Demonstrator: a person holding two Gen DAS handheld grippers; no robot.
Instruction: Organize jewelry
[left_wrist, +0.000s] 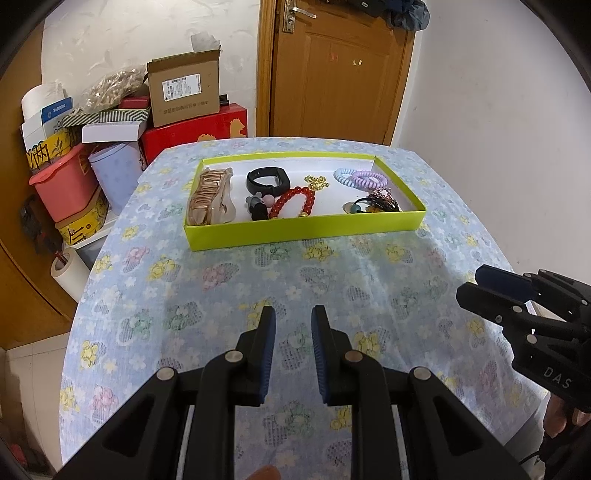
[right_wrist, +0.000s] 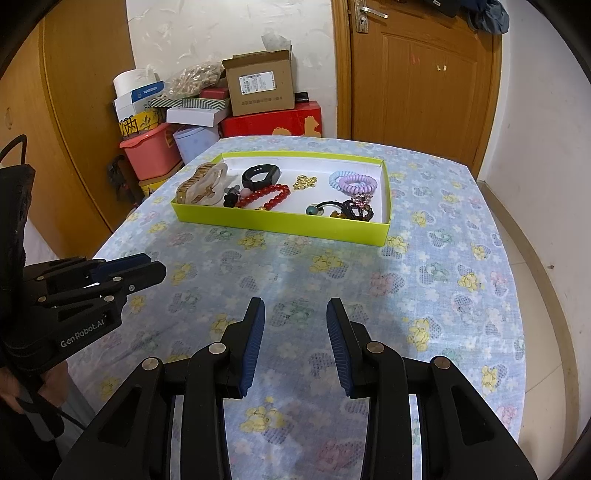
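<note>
A lime-green tray (left_wrist: 295, 232) (right_wrist: 280, 221) stands at the far middle of the table. In it lie a beige hair claw (left_wrist: 210, 199) (right_wrist: 201, 186), a black wristband (left_wrist: 267, 181) (right_wrist: 258, 176), a red bead bracelet (left_wrist: 293, 201) (right_wrist: 267, 197), a gold trinket (left_wrist: 316, 182) (right_wrist: 305, 181), coil hair ties (left_wrist: 360, 178) (right_wrist: 352, 181) and dark hair bands (left_wrist: 380, 203) (right_wrist: 354, 208). My left gripper (left_wrist: 293, 317) (right_wrist: 147, 264) is open and empty above the near cloth. My right gripper (right_wrist: 295, 310) (left_wrist: 469, 282) is open and empty beside it.
The table wears a blue floral cloth (left_wrist: 258, 295) (right_wrist: 424, 277). Stacked boxes, a red box (left_wrist: 195, 134) (right_wrist: 273, 120) and a pink bin (left_wrist: 64, 184) (right_wrist: 151, 153) crowd the floor at the far left. A wooden door (left_wrist: 336, 70) (right_wrist: 421, 70) stands behind.
</note>
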